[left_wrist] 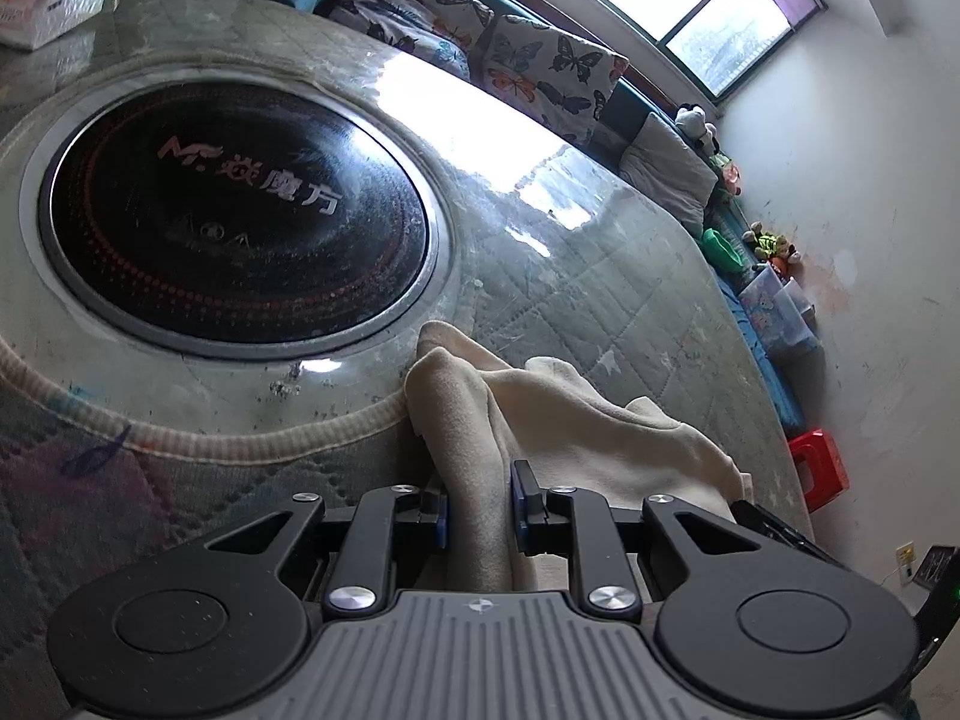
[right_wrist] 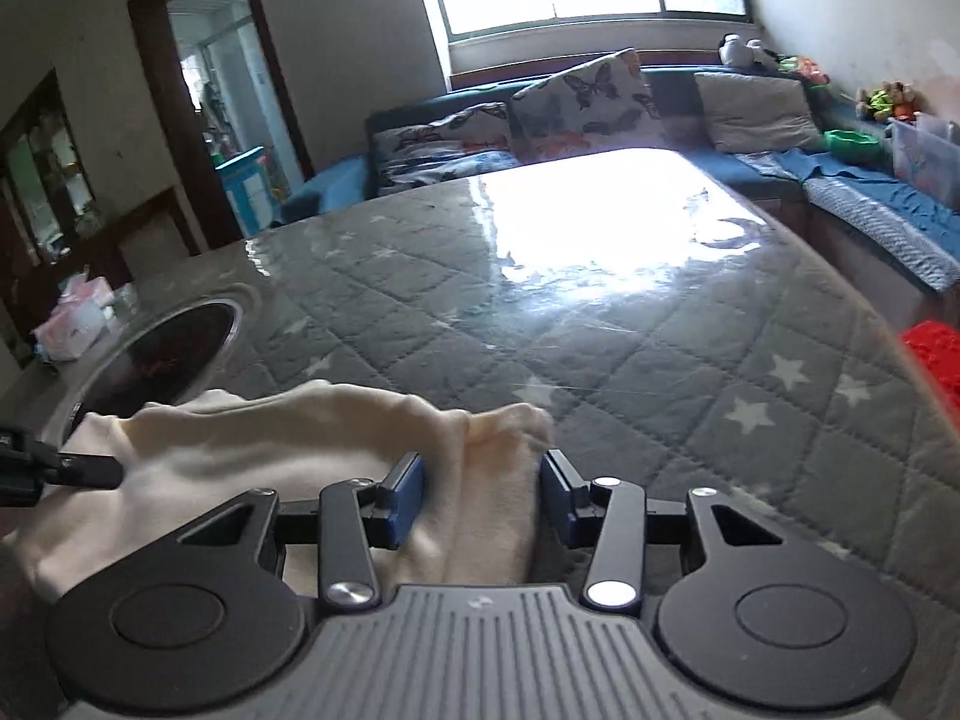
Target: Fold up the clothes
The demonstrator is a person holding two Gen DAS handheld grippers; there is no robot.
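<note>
A cream garment [left_wrist: 576, 420] lies bunched on the grey quilted table cover [right_wrist: 600, 330], near its front edge. My left gripper [left_wrist: 480, 510] is shut on a thick fold of it, which rises between the two blue pads. In the right wrist view the same garment [right_wrist: 270, 438] spreads to the left. A bunch of it passes between the jaws of my right gripper [right_wrist: 483, 495]. The left pad touches the fabric, the right pad stands slightly off it, so this gripper is open. The tip of the left gripper [right_wrist: 60, 468] pokes into the cloth at the far left.
A round black cooktop [left_wrist: 240, 216] is set into the table to the left of the garment. A tissue pack [left_wrist: 48, 0] sits at the far left corner. Behind the table runs a blue sofa with butterfly cushions [right_wrist: 576, 102]. A red stool [left_wrist: 819, 468] stands on the right.
</note>
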